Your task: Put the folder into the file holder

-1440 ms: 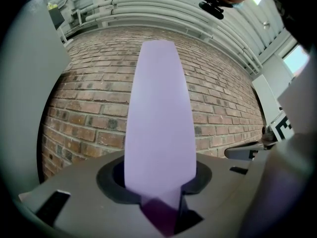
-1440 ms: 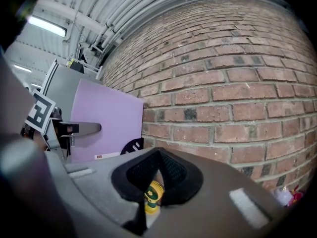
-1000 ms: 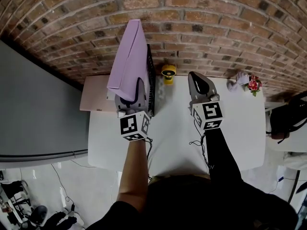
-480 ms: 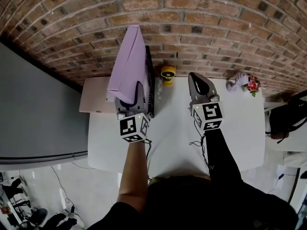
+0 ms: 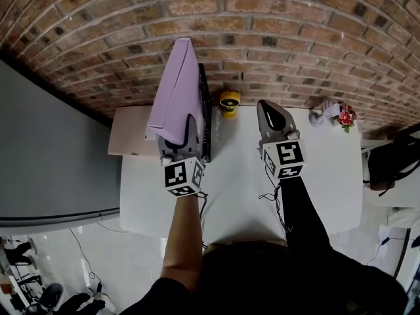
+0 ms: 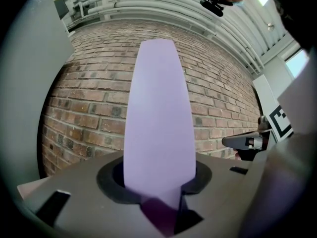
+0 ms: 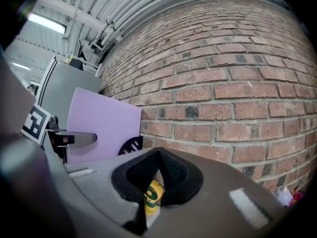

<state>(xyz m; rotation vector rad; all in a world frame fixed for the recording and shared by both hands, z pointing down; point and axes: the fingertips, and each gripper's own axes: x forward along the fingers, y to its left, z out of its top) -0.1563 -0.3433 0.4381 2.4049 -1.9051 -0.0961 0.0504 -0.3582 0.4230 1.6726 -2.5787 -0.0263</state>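
— How are the arms placed?
— Both reach forward side by side, the left arm (image 5: 180, 231) bare, the right arm (image 5: 300, 209) in a dark sleeve, with the grippers pointing level.
— And the fingers?
— The left gripper (image 5: 180, 135) clamps its fingers (image 6: 74, 195) on the purple folder (image 5: 176, 87). The right gripper (image 5: 270, 115) has its fingers (image 7: 223, 182) together, holding nothing.

Grey left gripper (image 5: 176, 136) and right gripper (image 5: 267, 105) bear black-and-white marker cubes (image 5: 182, 176); a black sleeve (image 5: 299, 210) covers the right arm.
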